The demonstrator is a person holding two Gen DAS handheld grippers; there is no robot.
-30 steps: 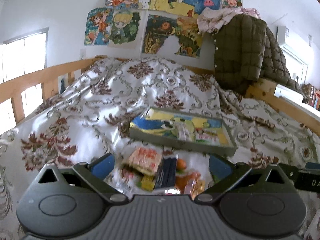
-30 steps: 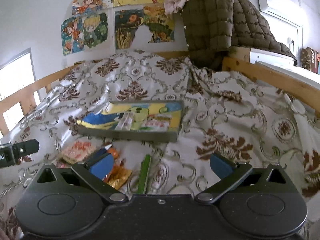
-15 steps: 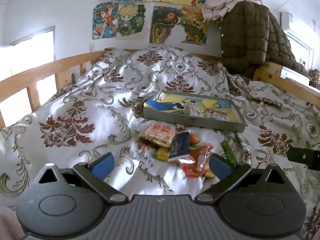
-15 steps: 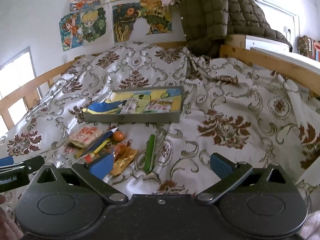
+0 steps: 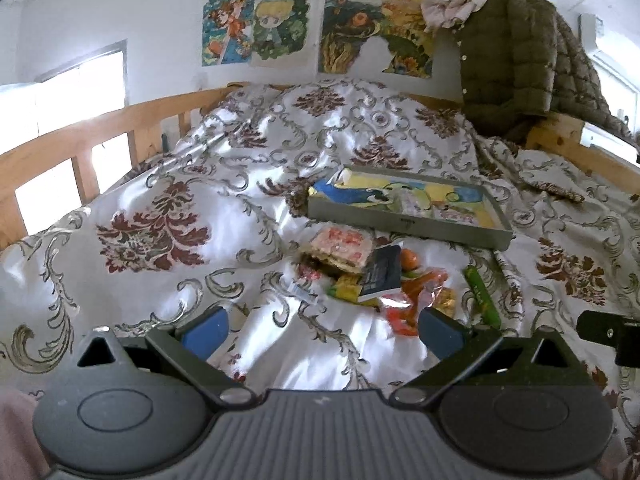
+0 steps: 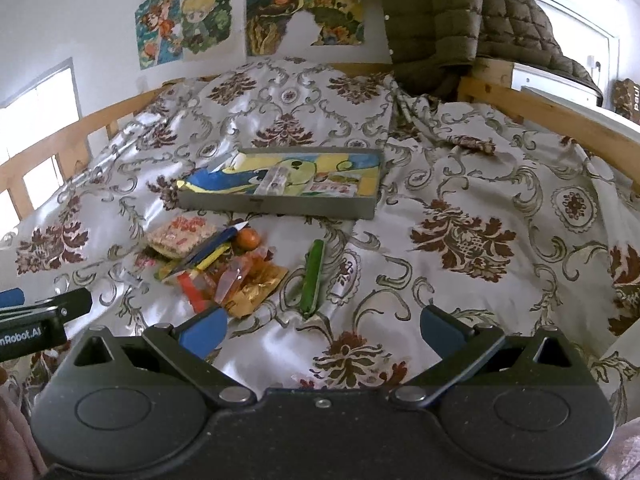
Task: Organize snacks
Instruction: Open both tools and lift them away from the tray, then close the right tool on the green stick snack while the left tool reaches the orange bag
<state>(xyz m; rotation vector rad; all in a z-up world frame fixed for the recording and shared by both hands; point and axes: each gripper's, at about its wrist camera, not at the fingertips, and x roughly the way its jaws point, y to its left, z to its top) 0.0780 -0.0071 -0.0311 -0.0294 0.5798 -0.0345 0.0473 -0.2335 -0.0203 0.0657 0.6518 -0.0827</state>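
Both grippers — left gripper (image 5: 322, 330), right gripper (image 6: 322, 330) — had drawn back from the tray (image 6: 276, 204), wide open, empty; the snack pile (image 6: 216, 260) before it lay unsorted.

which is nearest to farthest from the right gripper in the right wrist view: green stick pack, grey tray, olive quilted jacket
From the right gripper:
1. green stick pack, lying on the bedspread just ahead.
2. grey tray, mid-bed, beyond the snack pile.
3. olive quilted jacket, hung at the far end of the bed.

The right gripper (image 6: 322, 330) hangs over the bed (image 6: 480, 200), its fingers (image 6: 204, 330) spread wide, empty. Snacks (image 6: 224, 264) lie heaped just before a shallow tray (image 6: 276, 204).
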